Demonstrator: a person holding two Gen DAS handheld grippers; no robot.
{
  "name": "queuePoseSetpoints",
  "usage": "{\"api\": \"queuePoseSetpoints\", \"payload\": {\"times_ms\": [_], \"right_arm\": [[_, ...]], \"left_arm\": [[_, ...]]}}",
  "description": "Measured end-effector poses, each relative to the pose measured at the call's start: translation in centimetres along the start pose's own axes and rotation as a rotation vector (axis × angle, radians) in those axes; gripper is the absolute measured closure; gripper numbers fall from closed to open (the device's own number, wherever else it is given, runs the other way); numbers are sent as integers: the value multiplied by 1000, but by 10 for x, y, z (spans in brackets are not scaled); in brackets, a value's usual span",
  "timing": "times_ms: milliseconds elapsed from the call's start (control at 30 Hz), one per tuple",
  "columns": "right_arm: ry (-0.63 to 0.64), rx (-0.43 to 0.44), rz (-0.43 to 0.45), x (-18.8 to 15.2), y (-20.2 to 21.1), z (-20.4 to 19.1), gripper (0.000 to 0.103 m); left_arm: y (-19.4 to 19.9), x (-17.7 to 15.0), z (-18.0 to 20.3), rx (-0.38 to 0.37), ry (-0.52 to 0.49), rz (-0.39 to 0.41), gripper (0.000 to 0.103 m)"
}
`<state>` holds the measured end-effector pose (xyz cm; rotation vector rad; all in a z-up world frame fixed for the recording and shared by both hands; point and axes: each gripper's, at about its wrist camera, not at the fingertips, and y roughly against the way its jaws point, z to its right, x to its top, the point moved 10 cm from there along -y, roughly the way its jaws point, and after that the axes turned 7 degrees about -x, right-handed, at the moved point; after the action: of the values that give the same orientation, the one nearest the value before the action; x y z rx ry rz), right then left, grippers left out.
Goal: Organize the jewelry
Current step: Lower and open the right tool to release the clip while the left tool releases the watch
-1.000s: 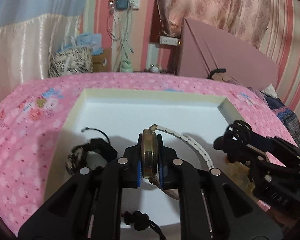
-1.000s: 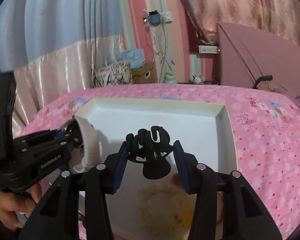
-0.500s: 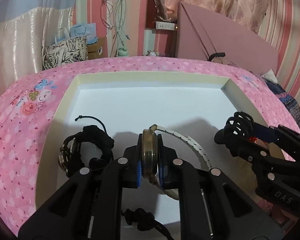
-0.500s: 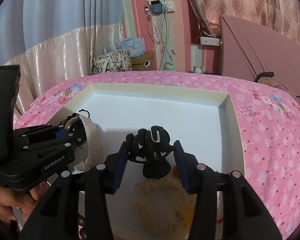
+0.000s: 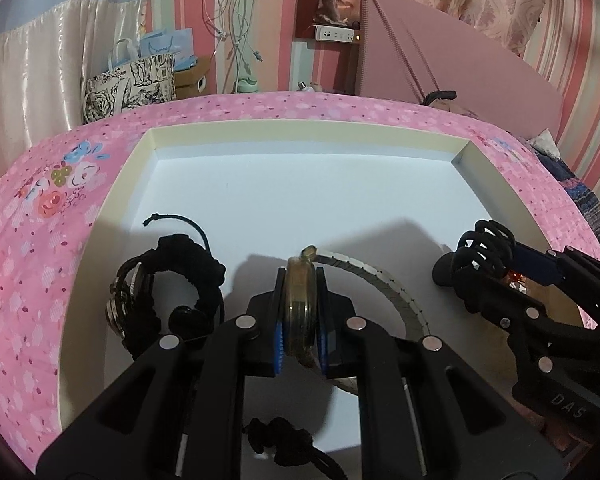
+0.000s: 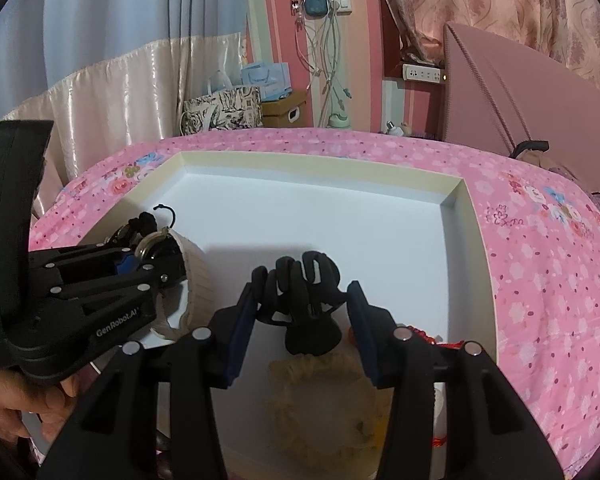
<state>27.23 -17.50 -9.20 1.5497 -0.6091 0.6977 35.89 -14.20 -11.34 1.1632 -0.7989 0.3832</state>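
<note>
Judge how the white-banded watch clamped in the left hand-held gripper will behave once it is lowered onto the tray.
The watch is pinched by its round case, so it probably stays put in the left hand-held gripper. Its segmented white band arcs freely and looks jointed, likely to flop and shift. Released on edge on the tray, the case may tip flat.

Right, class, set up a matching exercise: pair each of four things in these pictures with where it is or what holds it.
Things:
1. gold-cased watch
2. black hair claw
3. black-strapped watch
4. cream scrunchie

Places:
A. lying in the tray, left side
B. between the right gripper fingers
C. clamped in the left gripper
D. tray floor, under the right gripper

Pairs: 1-C, 2-B, 3-A, 4-D
</note>
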Motion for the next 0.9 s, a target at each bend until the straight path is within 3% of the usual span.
{"api": "queuePoseSetpoints", "payload": {"times_ms": [733,900], "right_arm": [[-3,5,-6,0,-1,1,56],[1,7,-3,0,-1,0,56]], "left_arm": [[1,0,2,9,-9,3,89],[3,1,3,12,-15,15,80]]}}
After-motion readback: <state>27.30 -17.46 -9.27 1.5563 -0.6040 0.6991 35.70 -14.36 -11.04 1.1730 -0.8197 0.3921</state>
